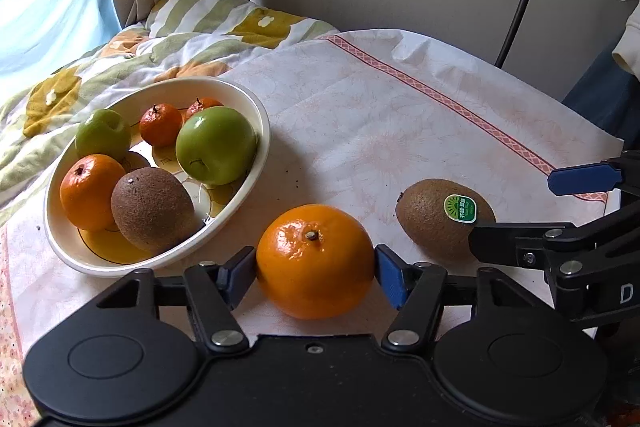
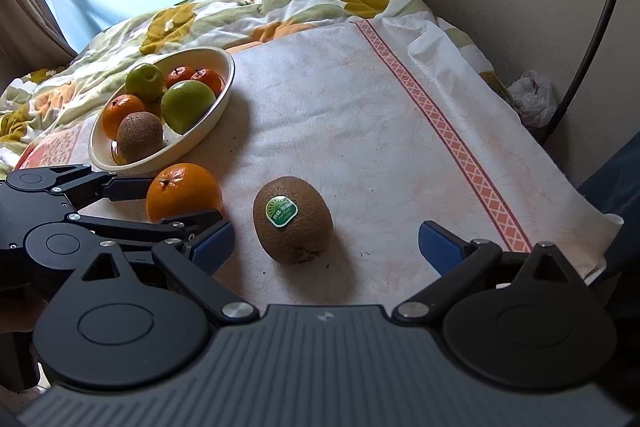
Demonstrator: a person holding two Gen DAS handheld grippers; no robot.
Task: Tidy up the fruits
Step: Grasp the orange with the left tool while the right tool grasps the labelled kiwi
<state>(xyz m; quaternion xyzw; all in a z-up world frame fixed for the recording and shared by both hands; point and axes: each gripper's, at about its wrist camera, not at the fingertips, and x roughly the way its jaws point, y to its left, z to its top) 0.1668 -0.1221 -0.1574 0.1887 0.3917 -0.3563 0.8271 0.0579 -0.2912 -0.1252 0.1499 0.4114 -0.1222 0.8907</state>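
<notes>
A large orange point(image 1: 315, 261) sits between the blue pads of my left gripper point(image 1: 315, 269), which touch it on both sides; it seems to rest on the white cloth point(image 1: 380, 131). It also shows in the right wrist view point(image 2: 182, 191). A kiwi with a green sticker point(image 1: 442, 215) lies just right of it. My right gripper point(image 2: 326, 247) is open, its fingers wide on either side of that kiwi point(image 2: 293, 219), a little short of it. The cream bowl point(image 1: 256, 115) at the left holds two green apples, two small tangerines, an orange and a kiwi.
A flowered quilt point(image 1: 120, 55) lies behind the bowl, with curtains and a window beyond. A wall and a black hoop stand point(image 2: 600, 19) are at the right. The cloth's right edge point(image 2: 580, 195) drops off near a crumpled plastic bag point(image 2: 534, 99).
</notes>
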